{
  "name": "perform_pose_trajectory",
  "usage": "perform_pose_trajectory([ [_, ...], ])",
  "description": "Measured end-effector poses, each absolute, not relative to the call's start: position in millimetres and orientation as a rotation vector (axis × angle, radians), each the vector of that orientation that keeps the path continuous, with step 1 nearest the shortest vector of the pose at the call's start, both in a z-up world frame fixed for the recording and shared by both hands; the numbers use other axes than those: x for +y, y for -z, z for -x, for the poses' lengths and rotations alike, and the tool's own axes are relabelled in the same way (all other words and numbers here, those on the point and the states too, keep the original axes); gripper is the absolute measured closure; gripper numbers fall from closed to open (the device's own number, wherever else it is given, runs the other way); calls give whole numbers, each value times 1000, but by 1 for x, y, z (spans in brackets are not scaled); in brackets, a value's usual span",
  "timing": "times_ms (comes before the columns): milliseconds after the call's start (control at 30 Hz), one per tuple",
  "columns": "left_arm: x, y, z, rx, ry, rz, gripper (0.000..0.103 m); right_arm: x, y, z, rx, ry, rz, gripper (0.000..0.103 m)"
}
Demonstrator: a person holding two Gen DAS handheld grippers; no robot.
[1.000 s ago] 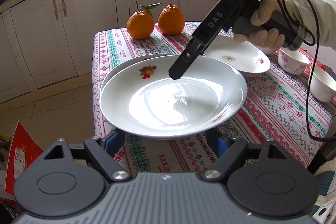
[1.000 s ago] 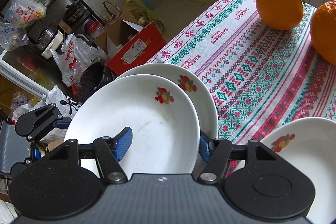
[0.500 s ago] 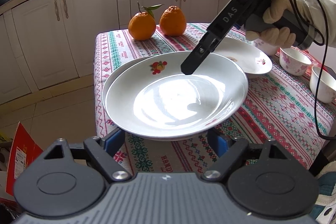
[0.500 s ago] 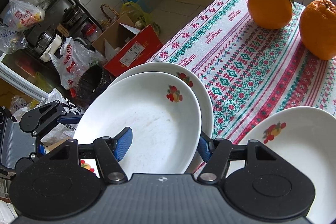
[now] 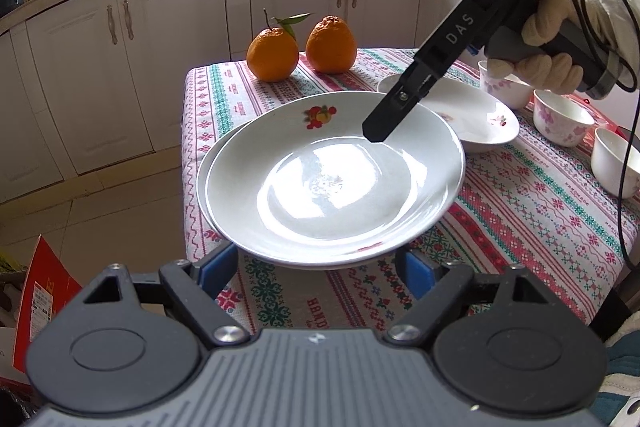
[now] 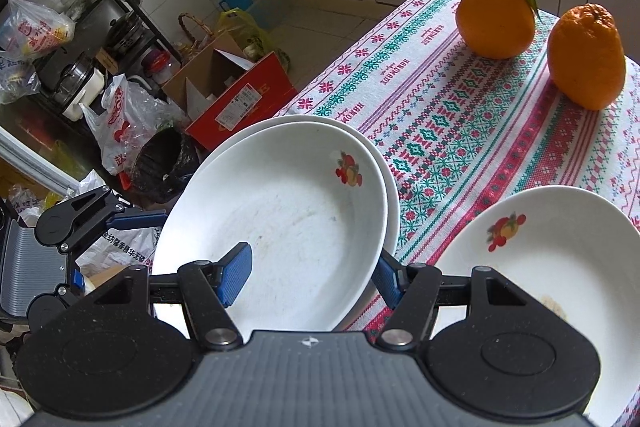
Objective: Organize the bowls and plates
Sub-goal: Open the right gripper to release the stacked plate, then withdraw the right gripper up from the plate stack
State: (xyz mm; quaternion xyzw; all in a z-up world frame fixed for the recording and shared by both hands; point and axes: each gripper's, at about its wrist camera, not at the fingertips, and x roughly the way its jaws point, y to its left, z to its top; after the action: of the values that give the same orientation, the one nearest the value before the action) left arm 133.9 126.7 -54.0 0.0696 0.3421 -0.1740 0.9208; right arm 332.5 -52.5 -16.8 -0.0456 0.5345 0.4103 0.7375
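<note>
— Where the two plates overlap at the near corner of the surface (image 5: pixel 520 211), which claw has hold of anything?

— The right claw (image 6: pixel 312 273). It is pinching the top plate (image 5: pixel 336 187) at the rim: one blue pad lies on the inside of the dish, the other sits under the outer edge, with the china between them.

— And the left claw (image 5: pixel 316 269)?

— Spread. Its two blue pads stand apart at the near rim of the stack, low and to either side. I cannot tell whether they touch the china.

— Where does the top plate sit?

— On the lower plate (image 6: pixel 390 183), shifted a little to one side, so a crescent of the lower one shows along its edge. Both overhang the corner of the surface slightly. I cannot tell whether the top one is lifted clear or resting there.

— Anything else on the surface?

— A third plate (image 5: pixel 480 115) just beyond the stack, behind the right claw. Each plate that shows its face has a small fruit print. Three bowls (image 5: pixel 562 119) with pink flowers stand further along that side. Two oranges (image 5: pixel 272 57) sit side by side at the far end, one with a stalk and leaf, well apart from the plates.

— Who holds the right claw?

— A gloved hand (image 5: pixel 548 47), wrapped round the grip, with a black cable looping off it.
</note>
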Motion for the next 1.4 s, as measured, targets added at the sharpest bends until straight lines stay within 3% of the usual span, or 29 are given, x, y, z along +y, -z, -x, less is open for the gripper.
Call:
perform_pose_trajectory([
  [800, 121, 54, -128, 678, 332, -150, 16, -59, 19, -295, 1140, -825, 156, 29],
  [967, 121, 50, -121, 669, 330, -145, 15, -63, 13, -278, 1093, -800, 164, 19],
  [1133, 119, 42, -110, 640, 332, -127, 9, -71, 5, -254, 994, -713, 178, 2],
  [1400, 107, 26, -92, 584, 352, -148, 4, -80, -2, -203, 761, -508, 282, 0],
])
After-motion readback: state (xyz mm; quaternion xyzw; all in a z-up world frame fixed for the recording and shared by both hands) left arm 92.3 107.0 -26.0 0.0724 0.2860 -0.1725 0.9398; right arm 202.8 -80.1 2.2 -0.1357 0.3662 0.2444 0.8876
